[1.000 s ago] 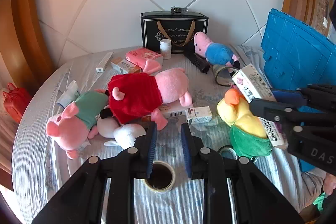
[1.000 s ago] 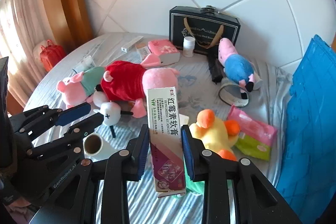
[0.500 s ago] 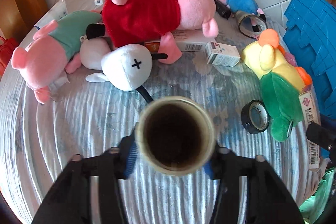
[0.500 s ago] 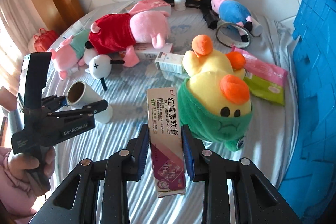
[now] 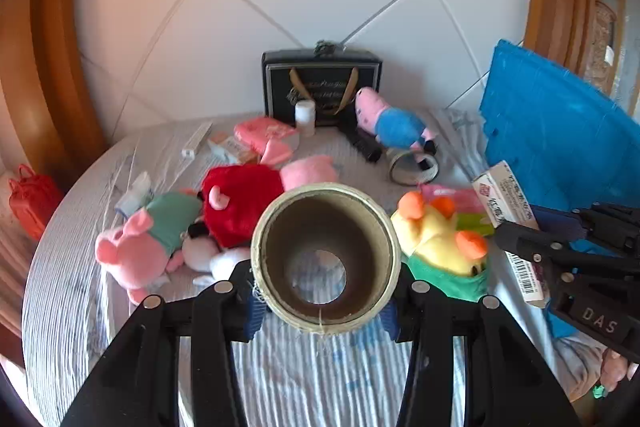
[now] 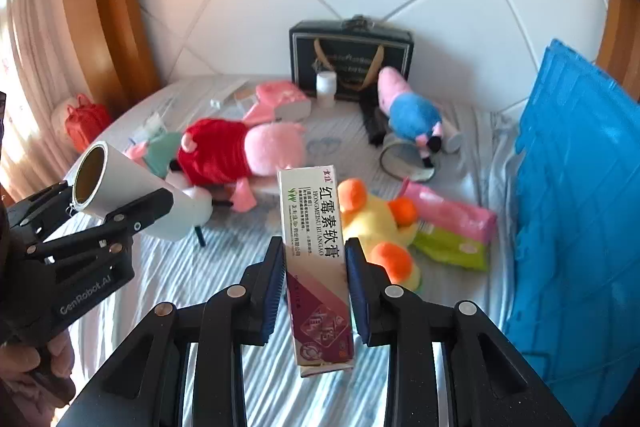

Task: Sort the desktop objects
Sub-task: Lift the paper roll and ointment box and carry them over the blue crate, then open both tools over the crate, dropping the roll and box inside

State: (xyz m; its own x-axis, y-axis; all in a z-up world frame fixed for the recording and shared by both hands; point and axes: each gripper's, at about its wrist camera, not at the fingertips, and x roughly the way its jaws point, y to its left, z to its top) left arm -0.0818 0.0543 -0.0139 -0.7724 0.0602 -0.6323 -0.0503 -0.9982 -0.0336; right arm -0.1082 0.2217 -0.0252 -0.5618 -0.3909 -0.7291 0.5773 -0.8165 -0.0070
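My left gripper [image 5: 322, 303] is shut on a white roll with a brown cardboard core [image 5: 320, 223], held off the table with its open end facing the camera. In the right wrist view the same roll [image 6: 132, 195] sticks out of the left gripper [image 6: 92, 223] at the left, above the striped cloth. My right gripper [image 6: 316, 283] is shut on a long ointment box [image 6: 316, 227] printed in white and maroon, which stands up between the pads. The left wrist view shows that box [image 5: 508, 211] in the right gripper [image 5: 560, 239] at the right edge.
A round table with a striped cloth [image 6: 240, 267] carries a red-dressed pig plush [image 6: 240, 155], a green-dressed pig plush [image 5: 148, 239], a yellow duck plush [image 6: 380, 227], a blue pig plush [image 6: 412, 115], a tape ring [image 6: 404, 163] and pink packets [image 6: 452, 219]. A black gift bag [image 6: 352, 59] stands at the back and a blue crate [image 6: 580, 207] at the right.
My left gripper has closed on the roll that stood on the table and lifted it. My right gripper has kept hold of the ointment box while shifting over the duck plush and back.
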